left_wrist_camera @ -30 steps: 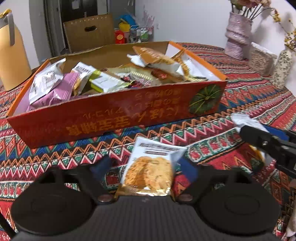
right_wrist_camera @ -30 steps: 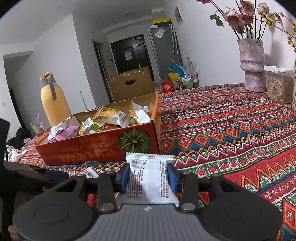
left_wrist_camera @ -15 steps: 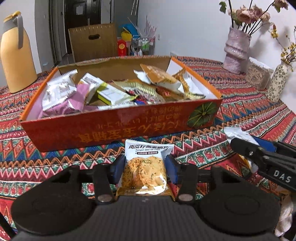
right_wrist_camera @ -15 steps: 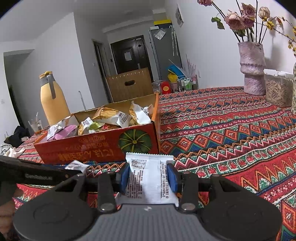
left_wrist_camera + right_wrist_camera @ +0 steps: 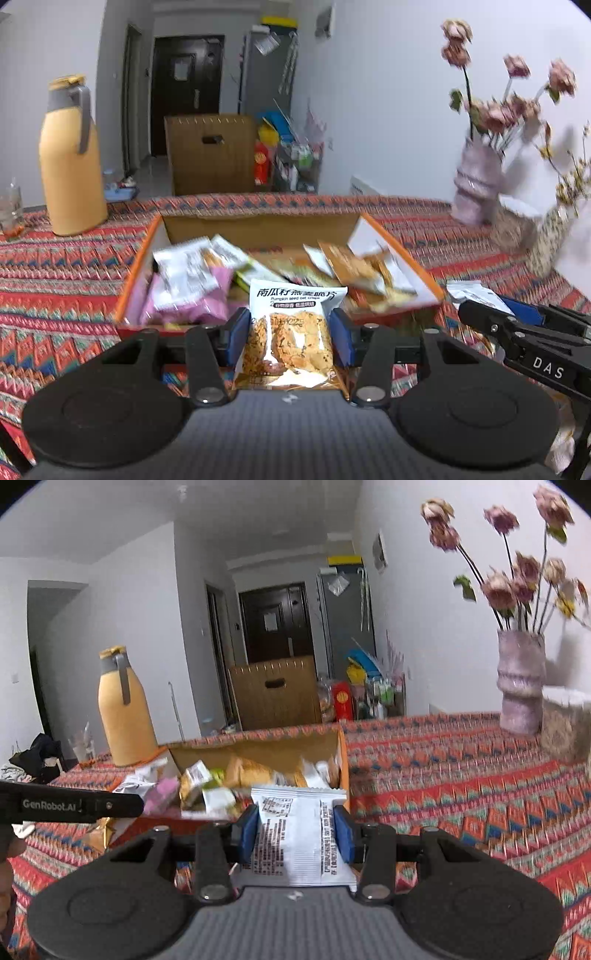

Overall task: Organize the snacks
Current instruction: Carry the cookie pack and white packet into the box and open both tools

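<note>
Where the long orange cardboard box with its open top [image 5: 400, 254] lies on the red zigzag-patterned tablecloth [image 5: 66, 280], straight ahead of and below both grippers, its long axis runs across each view and its heap of mixed snack packets [image 5: 192, 280] faces up. The left gripper [image 5: 290, 338] fronts the middle of the near wall; the right gripper [image 5: 297, 829] fronts the box's right-hand end, so neither is clearly nearer. The left gripper's blue pads are closed on a clear-fronted pumpkin-seed oat crisp packet [image 5: 291, 336], held upright, long axis pointing forward toward the box. The right gripper's pads clamp a white printed sachet [image 5: 301, 830], likewise upright and pointing forward. Judged next: carry forward, release over the opening.
</note>
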Demonstrator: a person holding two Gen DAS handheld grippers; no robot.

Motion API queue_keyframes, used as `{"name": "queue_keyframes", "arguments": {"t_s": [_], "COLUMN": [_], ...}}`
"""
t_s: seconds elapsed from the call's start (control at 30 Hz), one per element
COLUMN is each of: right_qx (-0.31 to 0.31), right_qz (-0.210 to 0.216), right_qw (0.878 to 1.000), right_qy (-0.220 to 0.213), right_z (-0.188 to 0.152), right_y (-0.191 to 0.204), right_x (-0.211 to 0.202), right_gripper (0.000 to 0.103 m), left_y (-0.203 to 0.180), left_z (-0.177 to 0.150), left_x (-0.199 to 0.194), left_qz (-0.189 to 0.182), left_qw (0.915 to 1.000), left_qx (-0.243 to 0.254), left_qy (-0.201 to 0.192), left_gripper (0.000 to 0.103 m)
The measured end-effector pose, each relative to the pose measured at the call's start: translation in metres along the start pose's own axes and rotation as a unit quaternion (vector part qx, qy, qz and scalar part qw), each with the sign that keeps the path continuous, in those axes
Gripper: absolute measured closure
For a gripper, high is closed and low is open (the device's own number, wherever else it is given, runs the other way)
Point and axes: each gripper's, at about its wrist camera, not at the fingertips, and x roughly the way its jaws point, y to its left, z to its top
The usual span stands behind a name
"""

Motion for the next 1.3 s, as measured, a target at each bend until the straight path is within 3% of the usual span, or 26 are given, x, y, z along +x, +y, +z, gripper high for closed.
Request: {"name": "queue_keyframes", "arguments": {"t_s": [0.27,0.57,0.77,0.9,1.3], "right_qx": [-0.014,-0.032,-0.021,-0.015,-0.017], "right_qz": [0.001,0.000,-0.004,0.001,-0.002], "right_qw": [1.000,0.999,1.000,1.000,1.000], "right_qy": [-0.017,-0.005,0.002,-0.015,0.012], "right_z": [0.035,0.056,0.053,0.044,0.033], "right_y": [0.017,0.034,0.037,0.038,0.042], "right_x": [0.026,0.080,0.111,0.119,0.136], "right_gripper": [0.061,0.061,0.061,0.061,0.059], "left_y": [0.016,0.032,0.044,0.050,0.056], "left_z": [0.028,0.051,0.048,0.041,0.033], "left_x": [0.006,0.037,0.059,0.065,0.070], "left_qz": [0.023,0.061,0.083,0.103,0.096], "left_qw": [0.9989,0.9961,0.9939,0.9914,0.9923], "left_qx": [-0.023,-0.043,-0.056,-0.061,-0.066], "left_qy": [-0.034,-0.048,-0.046,-0.053,-0.042], "left_gripper": [0.054,0.054,0.054,0.054,0.053]}}
